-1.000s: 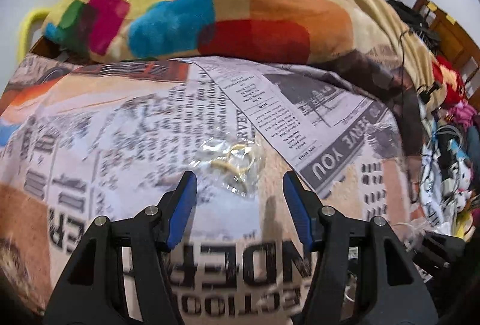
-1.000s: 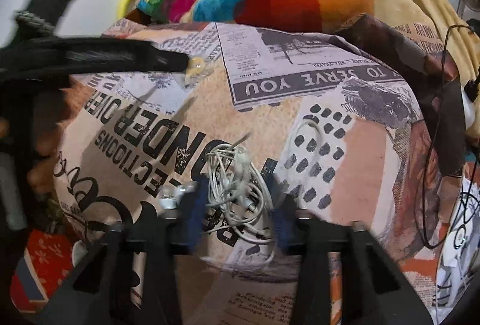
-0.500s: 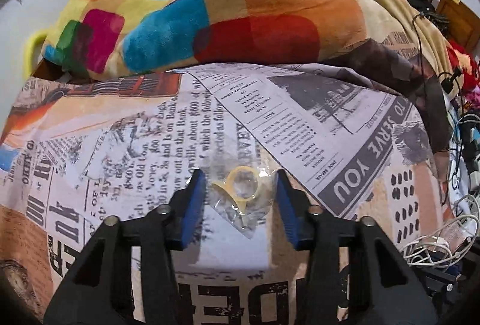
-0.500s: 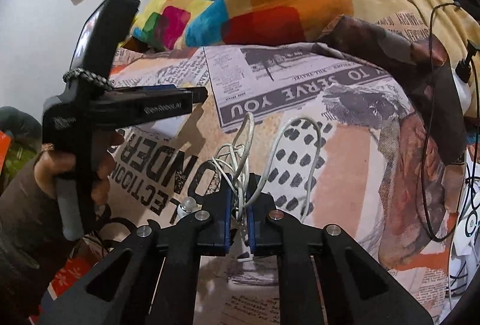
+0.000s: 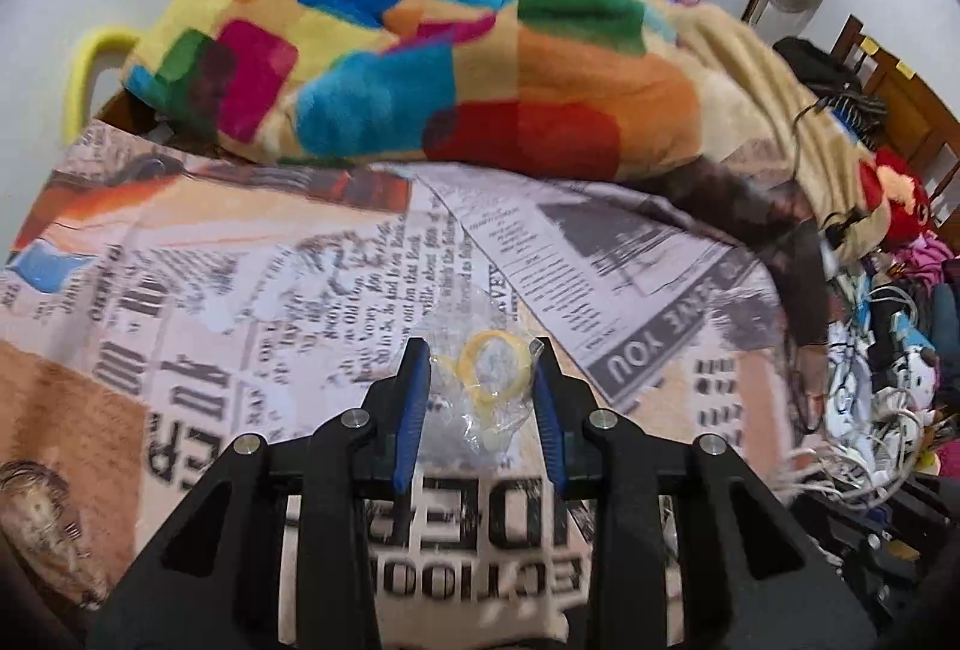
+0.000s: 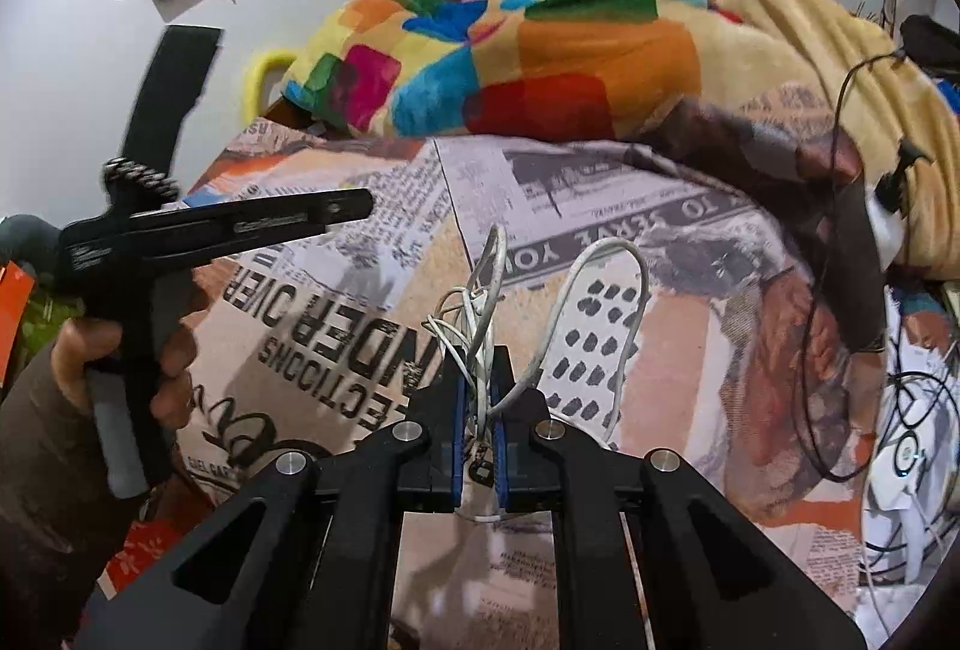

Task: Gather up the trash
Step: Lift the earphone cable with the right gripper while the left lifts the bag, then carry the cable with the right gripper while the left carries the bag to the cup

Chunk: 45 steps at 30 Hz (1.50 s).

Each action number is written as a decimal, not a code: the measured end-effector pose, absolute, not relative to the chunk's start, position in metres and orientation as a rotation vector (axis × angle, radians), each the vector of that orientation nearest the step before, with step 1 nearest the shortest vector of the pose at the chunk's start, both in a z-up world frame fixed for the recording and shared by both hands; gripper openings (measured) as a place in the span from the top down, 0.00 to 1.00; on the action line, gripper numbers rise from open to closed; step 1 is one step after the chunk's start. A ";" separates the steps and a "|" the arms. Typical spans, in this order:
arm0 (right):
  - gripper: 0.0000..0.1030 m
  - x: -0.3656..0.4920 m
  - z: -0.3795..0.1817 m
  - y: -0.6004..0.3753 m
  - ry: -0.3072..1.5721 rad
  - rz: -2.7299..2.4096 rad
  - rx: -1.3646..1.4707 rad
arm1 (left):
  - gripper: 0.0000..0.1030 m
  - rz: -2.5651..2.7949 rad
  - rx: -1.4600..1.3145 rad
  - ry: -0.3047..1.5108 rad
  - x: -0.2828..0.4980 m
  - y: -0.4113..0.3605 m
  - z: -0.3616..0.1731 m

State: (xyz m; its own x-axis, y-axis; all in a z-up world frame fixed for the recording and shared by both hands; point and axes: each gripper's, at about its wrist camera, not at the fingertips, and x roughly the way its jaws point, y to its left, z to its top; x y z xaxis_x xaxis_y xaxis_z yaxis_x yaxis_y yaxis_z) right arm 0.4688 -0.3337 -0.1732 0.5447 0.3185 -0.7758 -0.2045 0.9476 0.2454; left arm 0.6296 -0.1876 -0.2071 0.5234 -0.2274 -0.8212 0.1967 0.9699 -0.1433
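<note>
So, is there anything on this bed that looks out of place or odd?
Yes. A crumpled clear wrapper with a yellow ring inside sits between the left gripper fingers over the newsprint bedsheet, and the right gripper pinches tangled white earphone cables.

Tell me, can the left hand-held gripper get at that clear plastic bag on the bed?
Probably yes: the left hand-held gripper already has its blue fingers on either side of the plastic bag, with nothing between them.
</note>
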 end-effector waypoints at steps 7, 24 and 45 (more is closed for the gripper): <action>0.93 0.449 -0.136 -0.321 0.900 0.324 0.095 | 0.68 -0.234 -0.024 0.893 0.580 -0.173 -0.143; 0.93 0.373 -0.054 -0.264 0.777 0.432 0.021 | 0.68 -0.143 -0.074 0.678 0.429 -0.098 -0.021; 0.93 0.287 -0.014 -0.124 0.678 0.703 -0.135 | 0.68 0.110 -0.166 0.570 0.258 0.061 0.017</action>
State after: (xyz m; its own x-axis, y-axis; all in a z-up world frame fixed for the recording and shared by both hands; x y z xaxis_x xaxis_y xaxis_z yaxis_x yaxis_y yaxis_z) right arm 0.2873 -0.1241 -0.0145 0.5604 0.5521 -0.6173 -0.6365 0.7640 0.1055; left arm 0.2583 0.0612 0.0173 0.8368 0.0574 -0.5445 -0.1489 0.9809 -0.1255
